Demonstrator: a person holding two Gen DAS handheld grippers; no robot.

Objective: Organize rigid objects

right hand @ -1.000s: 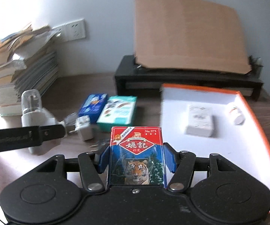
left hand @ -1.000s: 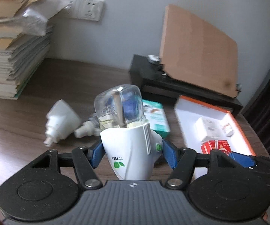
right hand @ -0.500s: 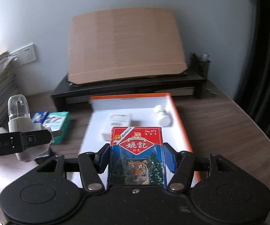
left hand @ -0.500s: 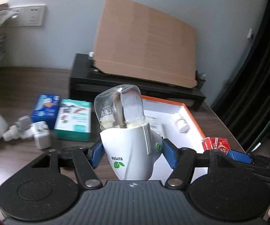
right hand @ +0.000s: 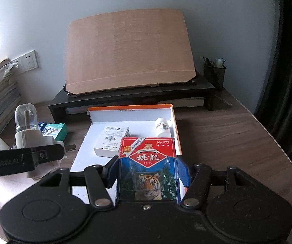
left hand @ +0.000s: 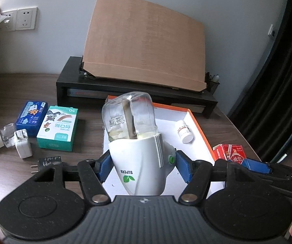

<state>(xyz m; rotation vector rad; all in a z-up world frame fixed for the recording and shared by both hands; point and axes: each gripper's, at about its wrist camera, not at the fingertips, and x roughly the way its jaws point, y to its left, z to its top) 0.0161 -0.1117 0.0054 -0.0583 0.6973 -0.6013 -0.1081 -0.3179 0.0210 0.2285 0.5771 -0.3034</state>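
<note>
Both grippers loaded above the orange-rimmed tray (right hand: 174, 122).

Left gripper (left hand: 142, 168) clamped on white plug-in vaporizer (left hand: 140, 162), held over tray's near-left part; right gripper (right hand: 148, 174) clamped on red card pack (right hand: 148, 168) over tray's near edge. Inside tray: 1 white box (right hand: 111, 140), 1 pill bottle (right hand: 162, 127). Teal box (left hand: 57, 130) left on counter (right hand: 227, 138).

Two wrist cameras look forward and down along their grippers, close over a wooden desk (left hand: 8, 93). Both share the orange-rimmed tray (left hand: 198, 122) at twelve o'clock and the slanted board (right hand: 125, 50) beyond it.
</note>
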